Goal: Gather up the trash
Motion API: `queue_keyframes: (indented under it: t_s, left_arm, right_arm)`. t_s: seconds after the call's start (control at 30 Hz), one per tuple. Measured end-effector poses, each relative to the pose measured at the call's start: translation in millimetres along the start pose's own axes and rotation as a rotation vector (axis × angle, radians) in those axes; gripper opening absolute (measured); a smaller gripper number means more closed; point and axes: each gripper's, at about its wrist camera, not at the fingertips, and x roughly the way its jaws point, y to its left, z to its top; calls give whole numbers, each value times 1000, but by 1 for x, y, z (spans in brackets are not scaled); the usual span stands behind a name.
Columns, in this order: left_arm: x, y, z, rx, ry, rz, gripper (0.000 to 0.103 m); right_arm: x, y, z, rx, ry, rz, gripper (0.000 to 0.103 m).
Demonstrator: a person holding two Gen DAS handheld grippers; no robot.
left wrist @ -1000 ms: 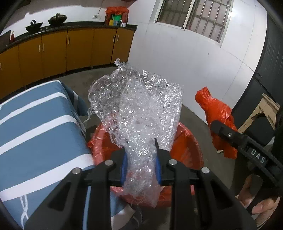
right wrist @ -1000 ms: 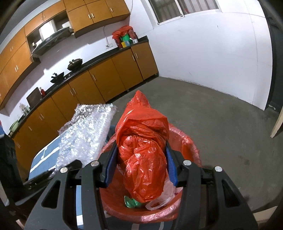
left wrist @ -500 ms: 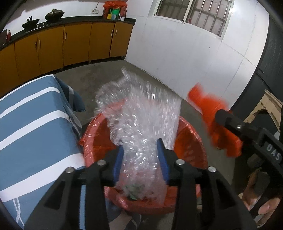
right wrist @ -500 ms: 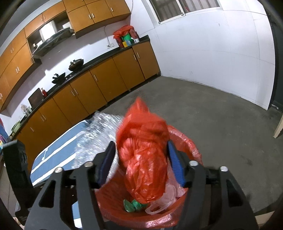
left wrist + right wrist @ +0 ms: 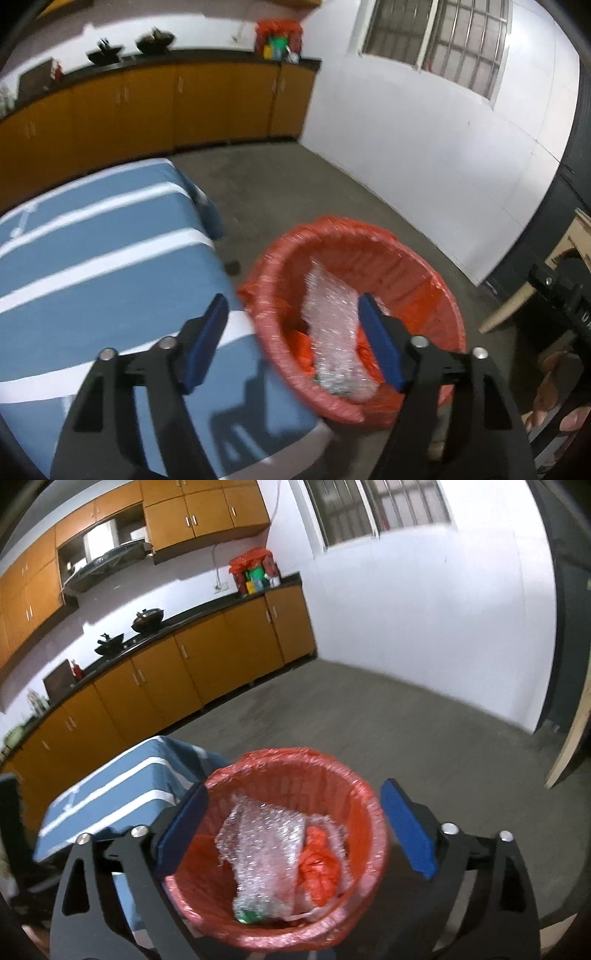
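Note:
A bin lined with a red plastic bag (image 5: 373,243) (image 5: 295,764) stands on the floor. Inside it lie a sheet of bubble wrap (image 5: 332,332) (image 5: 262,838), a crumpled red plastic bag (image 5: 319,871) and a bit of green trash (image 5: 249,915). My left gripper (image 5: 291,339) is open and empty above the bin's near rim. My right gripper (image 5: 291,834) is open and empty, right above the bin.
A table under a blue cloth with white stripes (image 5: 92,258) (image 5: 122,786) stands left of the bin. Orange cabinets (image 5: 166,686) run along the far wall. A white wall (image 5: 424,147) and a wooden board (image 5: 569,746) are on the right.
Both grippers opened. The bubble wrap dropped from the left gripper and the red bag from the right one, and both now lie in the bin.

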Motion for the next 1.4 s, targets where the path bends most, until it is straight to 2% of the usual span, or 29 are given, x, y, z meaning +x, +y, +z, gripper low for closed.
queue_keyframes:
  t_s: [0.07, 0.2, 0.27, 0.37, 0.47, 0.57, 0.8, 1.0, 1.4]
  left_arm:
    - [-17, 8, -3, 1, -41, 32, 84]
    - [-57, 21, -13, 4, -125, 126, 95]
    - [-79, 27, -21, 7, -168, 181, 98]
    - [-108, 34, -34, 16, -222, 261, 99]
    - [-137, 42, -47, 11, -268, 333, 99]
    - [-157, 49, -57, -2, -293, 368, 99]
    - [-193, 64, -74, -68, -334, 416, 99]
    - [-216, 63, -89, -76, -364, 456, 99]
    - [-251, 57, -118, -106, -393, 473, 99]
  right_arm:
    - [-12, 8, -2, -58, -55, -49, 101]
    - [-35, 27, -7, -137, -135, -112, 101]
    - [-42, 37, -10, -171, -130, -139, 101]
    - [-49, 53, -16, -216, -110, -187, 101]
    - [-63, 64, -25, -230, -130, -152, 101]
    - [-74, 72, -31, -214, -119, -103, 101]
    - [-94, 88, -39, -217, -120, -35, 101]
    - [-107, 96, -46, -212, -122, -5, 101]
    - [-129, 100, -63, -221, -134, 5, 101]
